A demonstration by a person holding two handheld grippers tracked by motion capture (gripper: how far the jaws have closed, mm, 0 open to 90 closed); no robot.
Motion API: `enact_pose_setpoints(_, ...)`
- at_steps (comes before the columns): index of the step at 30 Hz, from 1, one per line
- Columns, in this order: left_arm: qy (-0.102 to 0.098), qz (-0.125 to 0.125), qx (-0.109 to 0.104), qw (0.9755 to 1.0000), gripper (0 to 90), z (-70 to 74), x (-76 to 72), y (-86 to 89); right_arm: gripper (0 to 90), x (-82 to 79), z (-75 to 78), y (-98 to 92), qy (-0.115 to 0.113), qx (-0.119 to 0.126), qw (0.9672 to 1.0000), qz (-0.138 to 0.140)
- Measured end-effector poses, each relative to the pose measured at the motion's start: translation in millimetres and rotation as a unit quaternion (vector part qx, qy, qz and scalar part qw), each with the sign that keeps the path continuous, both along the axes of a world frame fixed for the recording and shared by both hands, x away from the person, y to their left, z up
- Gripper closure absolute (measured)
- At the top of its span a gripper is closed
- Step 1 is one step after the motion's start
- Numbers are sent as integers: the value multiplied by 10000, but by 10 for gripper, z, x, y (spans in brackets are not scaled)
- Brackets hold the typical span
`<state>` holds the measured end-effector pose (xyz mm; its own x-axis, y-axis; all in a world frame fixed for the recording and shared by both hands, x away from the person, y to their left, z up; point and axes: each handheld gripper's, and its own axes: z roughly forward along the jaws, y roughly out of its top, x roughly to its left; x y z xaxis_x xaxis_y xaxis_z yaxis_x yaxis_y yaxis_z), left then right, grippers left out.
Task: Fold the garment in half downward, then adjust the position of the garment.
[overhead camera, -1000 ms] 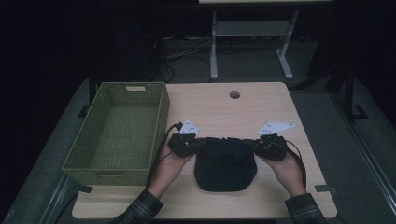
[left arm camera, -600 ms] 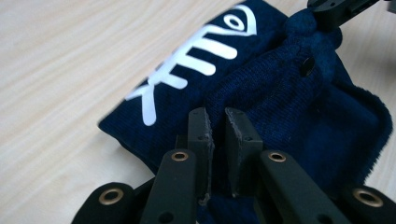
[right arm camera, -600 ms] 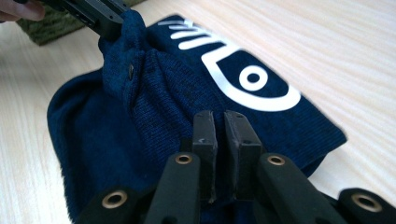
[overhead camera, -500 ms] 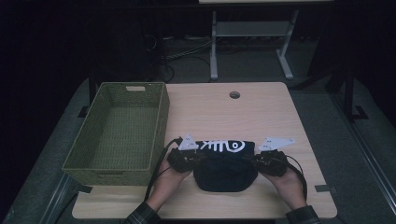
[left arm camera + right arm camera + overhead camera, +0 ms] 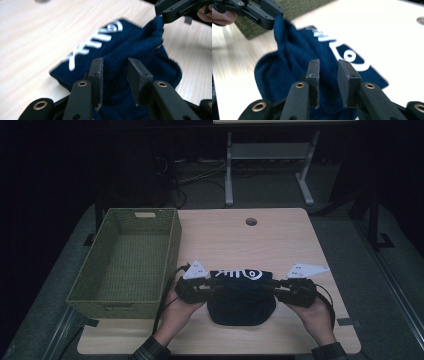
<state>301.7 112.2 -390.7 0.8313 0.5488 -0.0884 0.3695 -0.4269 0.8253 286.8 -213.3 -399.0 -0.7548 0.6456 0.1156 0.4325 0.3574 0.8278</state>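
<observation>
As the left tool (image 5: 115,72) and right tool (image 5: 328,72) are just opening around the navy cloth (image 5: 241,300) lying on the counter (image 5: 280,240), fabric is bunching between their jaws, risking snagging and dragging.

A navy blue cap (image 5: 241,295) with white lettering, an olive-green woven basket (image 5: 125,262), a pale wood table (image 5: 280,240).

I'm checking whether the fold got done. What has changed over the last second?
The hat's far edge was folded toward the person, white print now up. Both tools, left and right, have just been opening, cloth loose between the jaws. The basket and table stayed put.
</observation>
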Motion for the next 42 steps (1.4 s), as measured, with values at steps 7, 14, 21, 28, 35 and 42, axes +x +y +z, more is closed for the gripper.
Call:
enact_pose_setpoints(7, -175, 101, -44, 9998, 786, 162, 154, -12, 837, 142, 192, -33, -178, 23, 9998, -78)
enact_pose_setpoints(14, 10, 339, -28, 9994, 899, -37, 375, -91, 900, 225, 32, 25, 30, -121, 9999, -41)
enact_pose_setpoints(21, 131, 615, 112, 9980, 898, -210, 573, -148, 900, 126, -122, 35, 216, -171, 9996, -27)
enact_pose_setpoints(28, 350, 727, 212, 9965, 898, -362, 692, -155, 900, -12, -198, 64, 352, -190, 9992, 34)
enact_pose_setpoints(35, 415, 651, 294, 9966, 898, -428, 652, -195, 900, -139, -276, 82, 392, -244, 9988, 141)
enact_pose_setpoints(42, 517, 623, 436, 9958, 898, -520, 680, -224, 900, -264, -379, 71, 508, -330, 9981, 82)
